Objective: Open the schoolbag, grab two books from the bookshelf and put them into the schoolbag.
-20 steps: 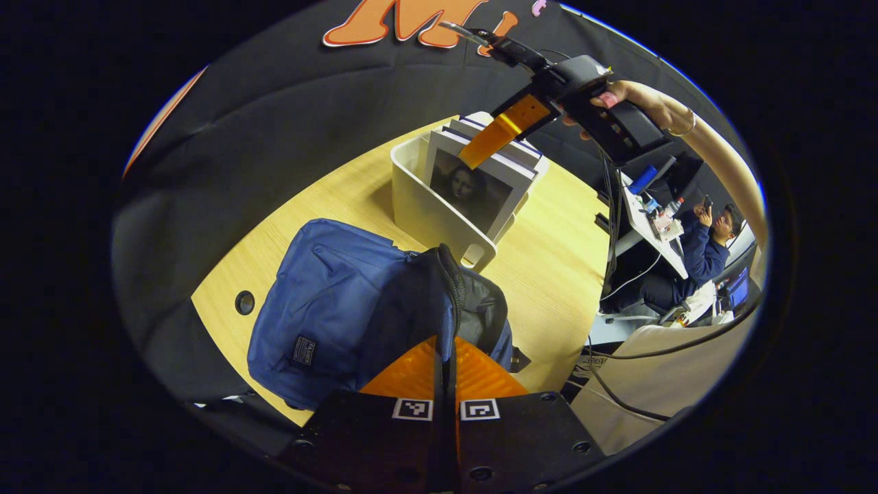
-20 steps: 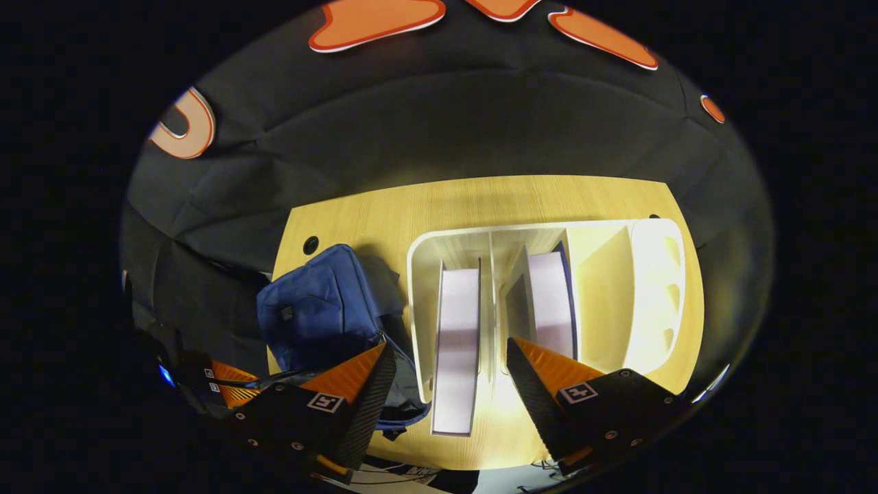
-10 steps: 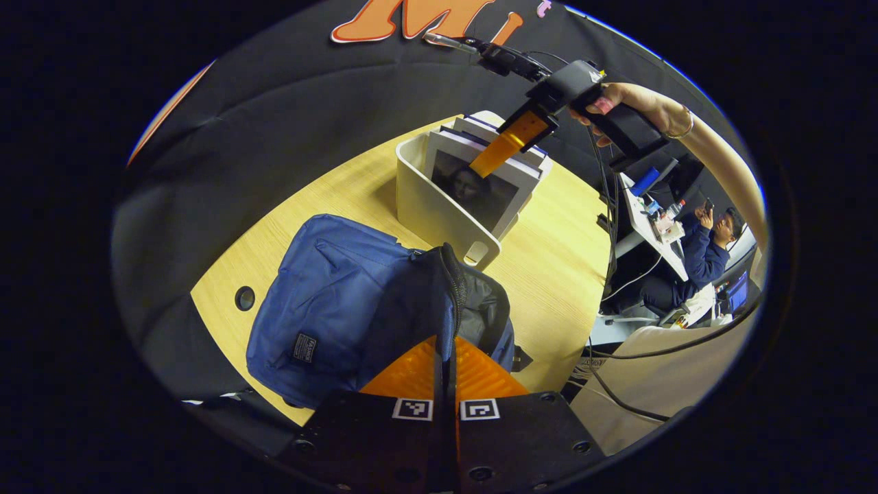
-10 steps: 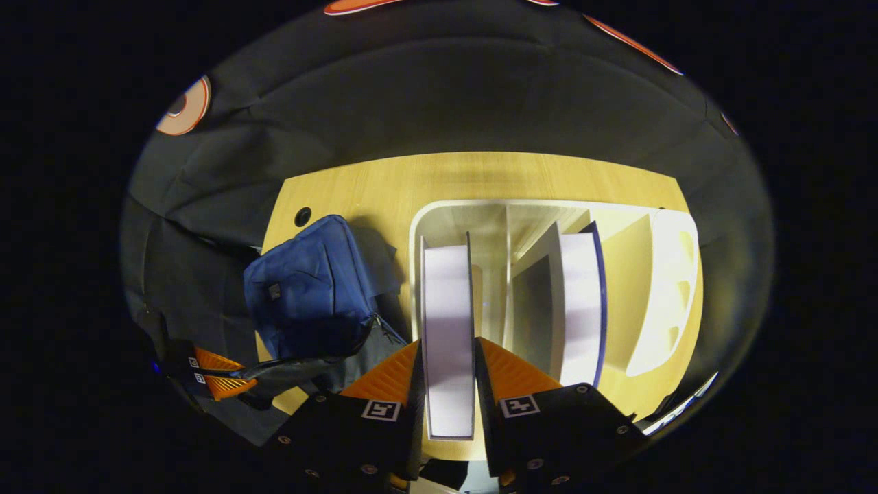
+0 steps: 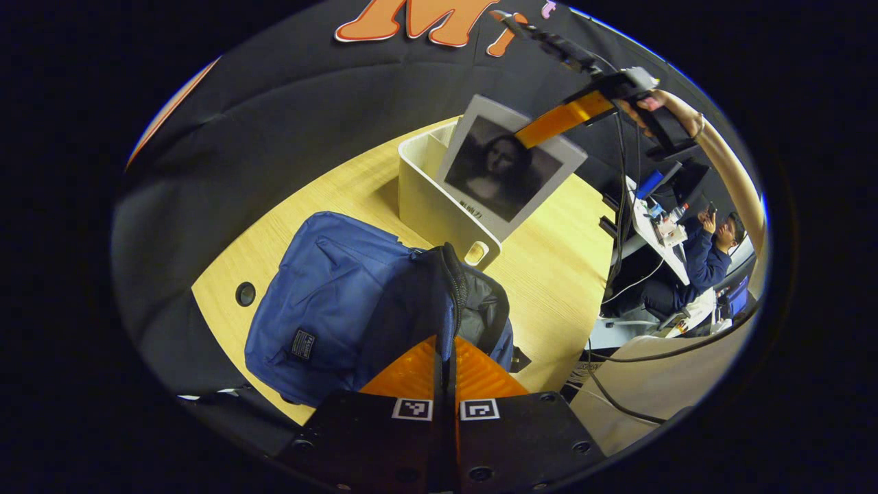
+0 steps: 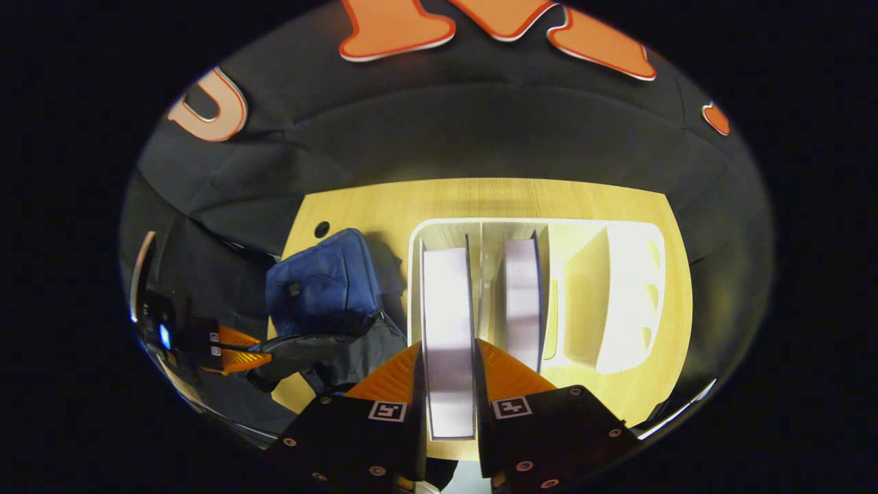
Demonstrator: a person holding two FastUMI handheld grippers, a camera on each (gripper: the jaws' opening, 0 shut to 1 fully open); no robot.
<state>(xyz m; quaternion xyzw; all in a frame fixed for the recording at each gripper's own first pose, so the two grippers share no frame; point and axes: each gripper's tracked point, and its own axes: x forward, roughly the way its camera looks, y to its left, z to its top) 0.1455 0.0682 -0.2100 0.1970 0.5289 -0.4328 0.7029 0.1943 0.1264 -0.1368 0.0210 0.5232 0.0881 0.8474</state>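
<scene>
The blue schoolbag lies on the wooden table, its zipper mouth gaping toward me. My left gripper is shut on the bag's opening edge and holds it up. A book with a dark portrait cover hangs tilted above the white bookshelf, pinched at its top by my right gripper. In the right gripper view that book's page edge sits between the fingers of the right gripper. A second book stands in the bookshelf. The schoolbag and left gripper lie to the left.
A round cable hole marks the table left of the bag. Cables hang beyond the table's right edge, where a seated person is at a desk.
My right gripper went from open above the bookshelf to shut on the first book, then raised it out of its slot, tilted. My left gripper kept hold of the bag.
</scene>
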